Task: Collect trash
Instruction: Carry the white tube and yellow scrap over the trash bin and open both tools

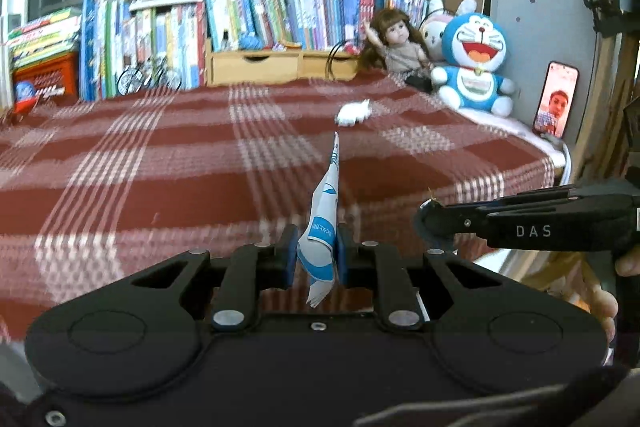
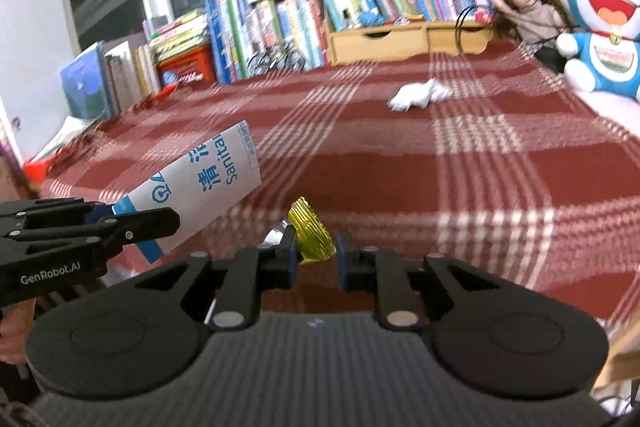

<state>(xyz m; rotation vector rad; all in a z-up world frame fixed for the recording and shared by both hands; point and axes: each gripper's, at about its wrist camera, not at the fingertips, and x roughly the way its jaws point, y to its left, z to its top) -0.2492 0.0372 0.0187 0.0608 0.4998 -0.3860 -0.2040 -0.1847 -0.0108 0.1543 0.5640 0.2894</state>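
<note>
Already the left tool (image 1: 318, 251) is clamped on a white-and-blue printed wrapper (image 1: 325, 211), standing edge-up between its pads. The right tool (image 2: 316, 253) pinches a ribbed gold foil cup (image 2: 310, 233). Beyond both, a crumpled white tissue (image 2: 418, 95) lies on the plaid bed (image 2: 480, 167), toward its far right corner.
</note>
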